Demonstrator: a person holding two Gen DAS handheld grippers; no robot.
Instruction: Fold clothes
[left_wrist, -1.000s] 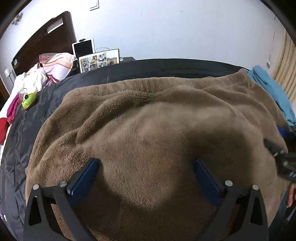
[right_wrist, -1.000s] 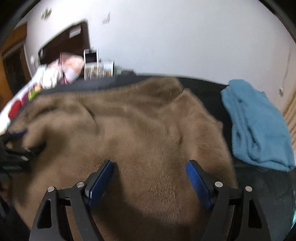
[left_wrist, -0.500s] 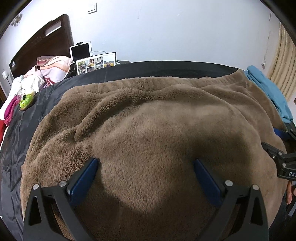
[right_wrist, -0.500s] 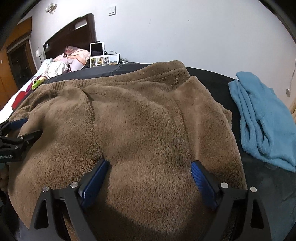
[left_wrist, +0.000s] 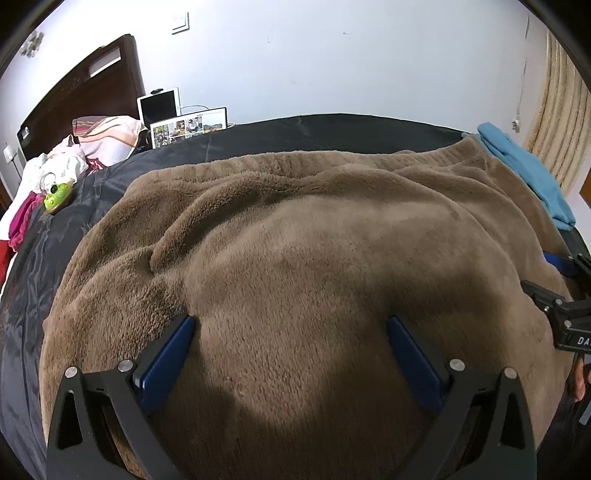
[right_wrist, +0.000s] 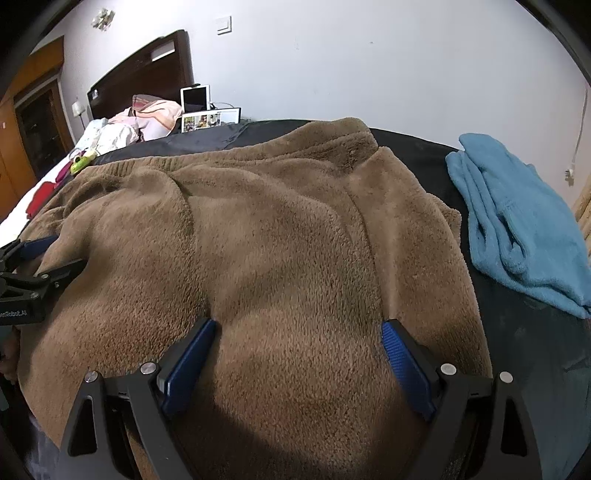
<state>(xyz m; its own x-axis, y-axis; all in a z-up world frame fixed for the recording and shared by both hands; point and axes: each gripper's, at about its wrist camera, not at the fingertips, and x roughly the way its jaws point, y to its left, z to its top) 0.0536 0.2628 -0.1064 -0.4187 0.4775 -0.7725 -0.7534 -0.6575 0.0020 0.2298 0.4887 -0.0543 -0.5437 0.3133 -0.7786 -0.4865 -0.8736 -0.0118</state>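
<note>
Spreading jaws wide, left gripper (left_wrist: 290, 325) and right gripper (right_wrist: 299, 326) press brown fleece garment (left_wrist: 295, 240) flat on black sheet (left_wrist: 332, 129), likely smoothing before fold; nothing gripped.

A bed with a dark sheet (left_wrist: 280, 133) fills the scene. At its far left stands a dark wooden headboard (left_wrist: 88, 92). Beside it lies a pink and white striped pillow (left_wrist: 110, 138), with pale bedding (left_wrist: 55, 166) heaped just in front. A small green toy (left_wrist: 57, 194) rests on the sheet near that heap, next to some magenta cloth (left_wrist: 22, 221). Behind the pillow, a white tablet (left_wrist: 159, 108) stands upright against a plain white wall (left_wrist: 332, 62), touching a frame of photographs (left_wrist: 188, 127). A light switch (left_wrist: 181, 23) sits high on the wall. Beige curtains (left_wrist: 565, 122) hang at the far right.
</note>
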